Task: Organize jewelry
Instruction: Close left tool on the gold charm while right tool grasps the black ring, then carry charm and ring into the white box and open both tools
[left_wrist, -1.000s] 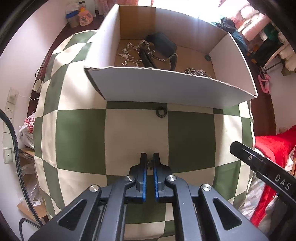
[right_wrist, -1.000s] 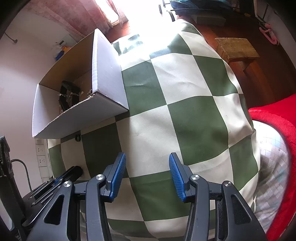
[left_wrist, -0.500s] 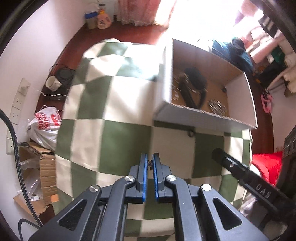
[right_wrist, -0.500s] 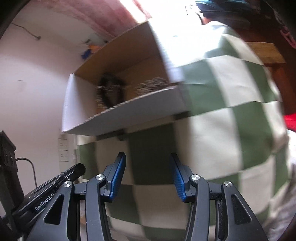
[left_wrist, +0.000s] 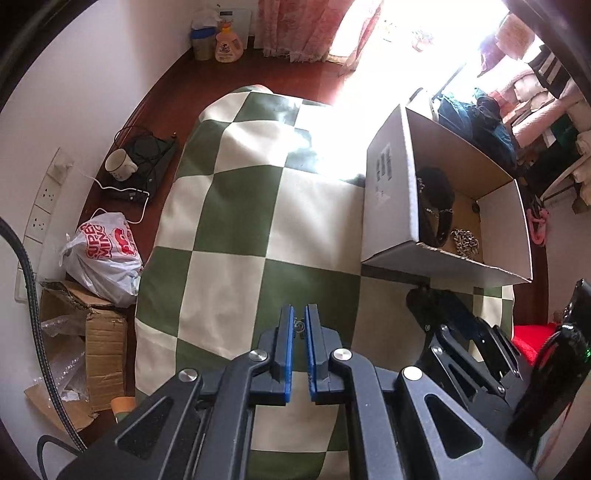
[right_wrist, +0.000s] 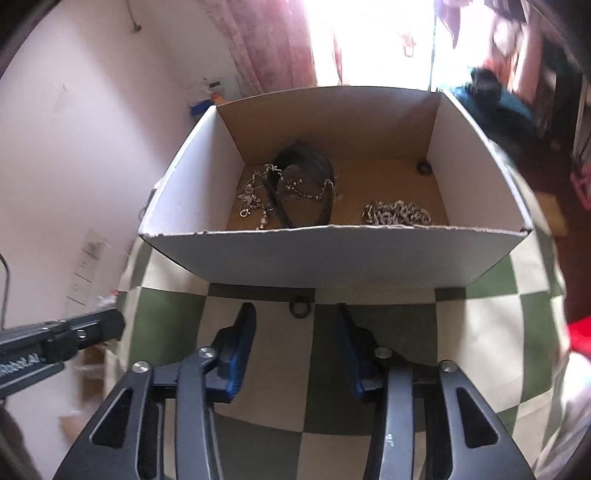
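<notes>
Status: your left gripper has its blue pads nearly pressed together, pinching a small metal piece between the tips; too small to say what kind of jewelry it is. It hangs over the green-and-cream checked cloth, with the cardboard box off to its right.

Your right gripper is spread wide, nothing between the pads. It points at the near wall of the box, just short of it. A small dark ring lies on the cloth between the spread fingertips and that wall, right beside the wall's base.

Inside the box, from the right wrist view:
- black strap or band at left-centre, with a silver beaded chain draped over and beside it
- heap of silver chain on the right of the floor, apart from the strap
- small dark ring-shaped item in the far right corner

Your left gripper's tip shows at the right view's left edge.
</notes>
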